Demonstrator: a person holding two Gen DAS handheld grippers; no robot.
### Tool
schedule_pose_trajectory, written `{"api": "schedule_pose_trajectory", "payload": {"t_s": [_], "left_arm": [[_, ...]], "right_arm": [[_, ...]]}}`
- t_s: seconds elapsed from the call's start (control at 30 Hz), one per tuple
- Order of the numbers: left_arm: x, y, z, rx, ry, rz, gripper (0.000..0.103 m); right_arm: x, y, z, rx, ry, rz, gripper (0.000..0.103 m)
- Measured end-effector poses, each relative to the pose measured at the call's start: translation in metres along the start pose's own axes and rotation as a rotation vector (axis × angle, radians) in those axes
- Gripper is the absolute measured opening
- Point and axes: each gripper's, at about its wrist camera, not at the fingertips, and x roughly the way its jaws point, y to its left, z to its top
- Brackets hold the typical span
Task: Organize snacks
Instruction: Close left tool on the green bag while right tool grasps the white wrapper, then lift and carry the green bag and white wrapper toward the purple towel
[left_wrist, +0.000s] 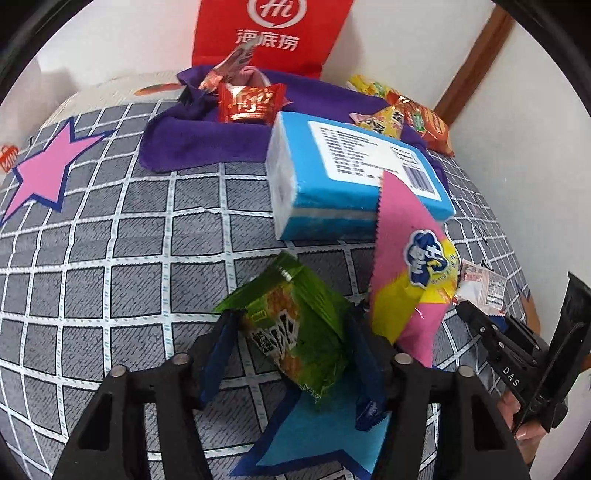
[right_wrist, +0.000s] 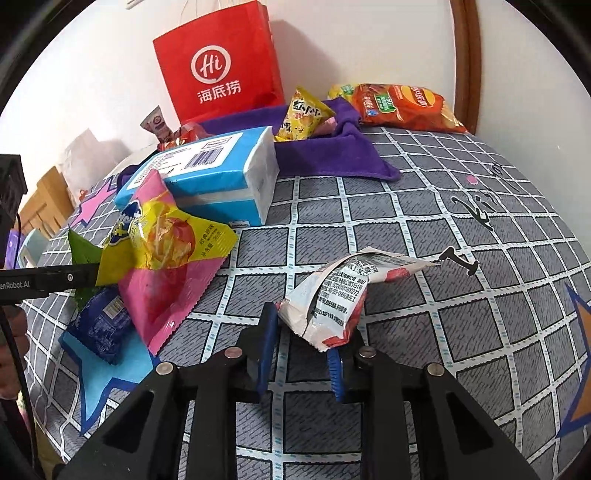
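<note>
**Inspector:** Right gripper (right_wrist: 303, 332): jaws nearly together, pinching the crumpled lower end of the white-and-red sachet (right_wrist: 332, 295) at centre frame. The grip sits on a folded edge only; most of the sachet stands clear above the fingers. Risk: the foil slides out if the hand swings, because so little material is caught.

**Assistant:** And the left?

**Inspector:** Left gripper (left_wrist: 291, 347): fingers stand partly apart with the green snack packet (left_wrist: 295, 328) between them, lower centre of the frame. I cannot tell whether the pads press on it. Risk: the closing jaws snag the pink-and-yellow packet (left_wrist: 410, 280) overlapping just to the right, or a dark blue wrapper (left_wrist: 369, 410) showing beside the right finger, so that two items lift together.

**Assistant:** Anything further out?

**Inspector:** The blue box (left_wrist: 354, 177) lies above centre, touching the pink-and-yellow packet's top. Beyond it, upper frame, the purple cloth (left_wrist: 192, 136) carries more snacks, with the red paper bag (left_wrist: 266, 33) behind. All rests on the grey checked sheet (left_wrist: 110, 258). The two grippers work near each other; a collision is possible at lower right.
</note>
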Motion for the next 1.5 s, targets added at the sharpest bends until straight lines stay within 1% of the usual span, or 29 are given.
{"api": "schedule_pose_trajectory", "payload": {"t_s": [0.03, 0.13, 0.2, 0.27, 0.33, 0.4, 0.5, 0.57, 0.6, 0.63, 0.7, 0.83, 0.97, 1.07, 1.3, 1.5], "left_arm": [[-0.001, 0.002, 0.000, -0.007, 0.003, -0.012, 0.050], [-0.007, 0.008, 0.001, -0.023, -0.003, -0.013, 0.045], [-0.011, 0.011, 0.001, -0.025, -0.007, -0.010, 0.044], [-0.015, 0.014, 0.003, -0.027, -0.006, 0.001, 0.043], [-0.020, 0.018, 0.002, -0.025, -0.005, 0.023, 0.043], [-0.024, 0.023, 0.002, -0.025, 0.000, 0.031, 0.043], [-0.030, 0.027, 0.002, -0.021, 0.005, 0.032, 0.043], [-0.034, 0.028, 0.001, -0.020, 0.000, 0.035, 0.043], [-0.035, 0.028, 0.001, -0.021, -0.003, 0.035, 0.043], [-0.038, 0.029, 0.001, -0.021, -0.008, 0.035, 0.043], [-0.045, 0.030, 0.001, -0.020, -0.021, 0.038, 0.043], [-0.057, 0.031, 0.003, -0.021, -0.042, 0.042, 0.042], [-0.069, 0.031, 0.010, -0.025, -0.063, 0.041, 0.042], [-0.077, 0.028, 0.017, -0.022, -0.086, 0.039, 0.042], [-0.095, 0.017, 0.045, -0.007, -0.142, 0.033, 0.042], [-0.103, 0.009, 0.072, 0.000, -0.172, 0.022, 0.042]], "right_arm": [[0.000, -0.001, 0.000, 0.003, -0.002, 0.002, 0.023], [-0.001, -0.004, 0.000, 0.017, -0.007, 0.018, 0.022], [-0.001, -0.006, 0.000, 0.029, -0.002, 0.034, 0.023], [-0.002, -0.010, 0.002, 0.050, 0.009, 0.092, 0.032], [-0.002, -0.014, 0.005, 0.089, 0.020, 0.115, 0.048], [-0.003, -0.019, 0.009, 0.137, 0.022, 0.087, 0.052], [0.000, -0.030, 0.015, 0.208, 0.023, 0.063, 0.053], [0.005, -0.037, 0.019, 0.264, 0.031, 0.061, 0.050], [0.006, -0.040, 0.021, 0.286, 0.035, 0.048, 0.037], [0.008, -0.041, 0.022, 0.296, 0.042, 0.044, 0.020], [0.008, -0.042, 0.024, 0.303, 0.044, 0.055, 0.019], [-0.001, -0.035, 0.031, 0.254, 0.018, 0.022, 0.018], [-0.019, -0.030, 0.040, 0.254, -0.020, 0.044, 0.018], [-0.034, -0.024, 0.050, 0.230, -0.046, 0.047, 0.018], [-0.064, -0.008, 0.086, 0.177, -0.104, 0.073, 0.018], [-0.073, 0.006, 0.114, 0.119, -0.130, 0.081, 0.018]]}}
